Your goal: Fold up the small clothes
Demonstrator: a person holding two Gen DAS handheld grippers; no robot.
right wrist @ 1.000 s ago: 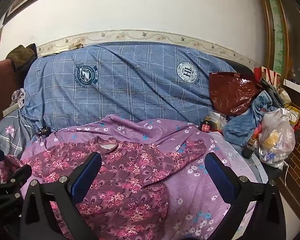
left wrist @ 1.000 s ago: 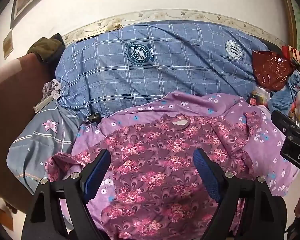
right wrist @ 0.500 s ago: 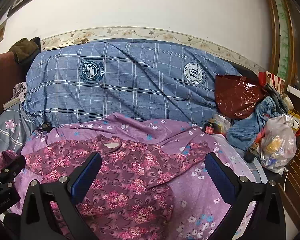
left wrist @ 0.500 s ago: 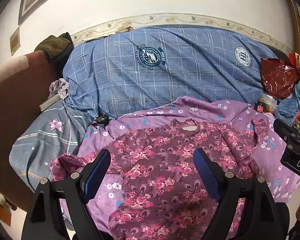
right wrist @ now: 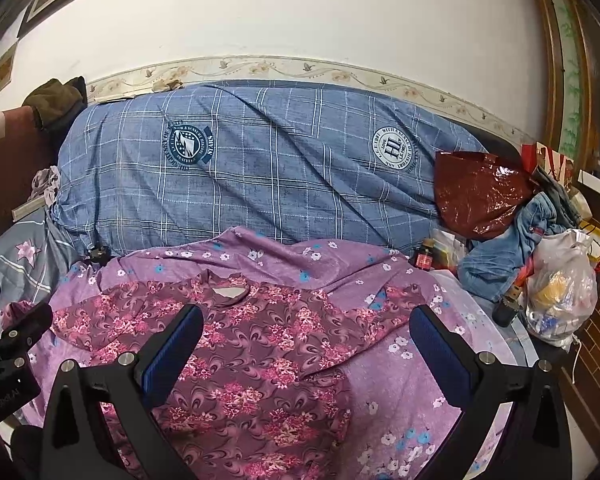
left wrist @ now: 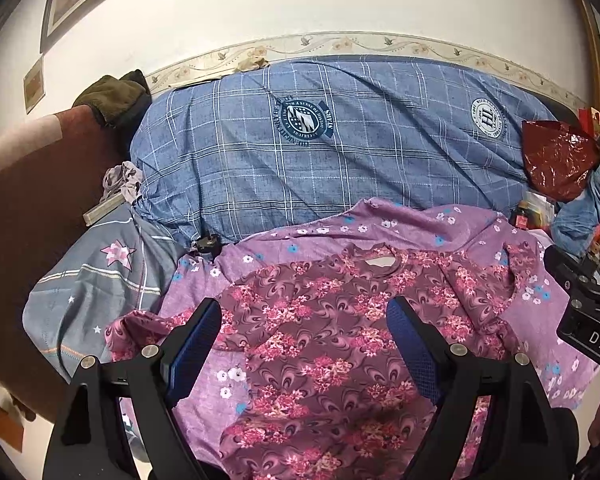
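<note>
A small maroon top with pink flowers (left wrist: 320, 344) (right wrist: 244, 356) lies spread flat, neckline away from me, on a lilac flowered sheet (left wrist: 204, 392) (right wrist: 404, 396). One sleeve reaches left, the other right (right wrist: 384, 304). My left gripper (left wrist: 304, 340) hovers open above the top's body, with nothing between its blue pads. My right gripper (right wrist: 306, 344) also stands open, over the top's right half and sleeve, touching nothing. Each gripper's black frame shows at the edge of the other's view.
A big blue checked duvet (left wrist: 340, 152) (right wrist: 260, 168) is heaped behind the sheet. At right lie a dark red bag (right wrist: 480, 192), denim clothes (right wrist: 512, 248), a white plastic bag (right wrist: 564, 284) and a small bottle (right wrist: 424, 256). A grey star-print pillow (left wrist: 96, 280) lies at left.
The left gripper has drawn back and tilted up, so the top and the duvet sit lower in its view. The right view shifted slightly early on, then held still. Both stay open.
</note>
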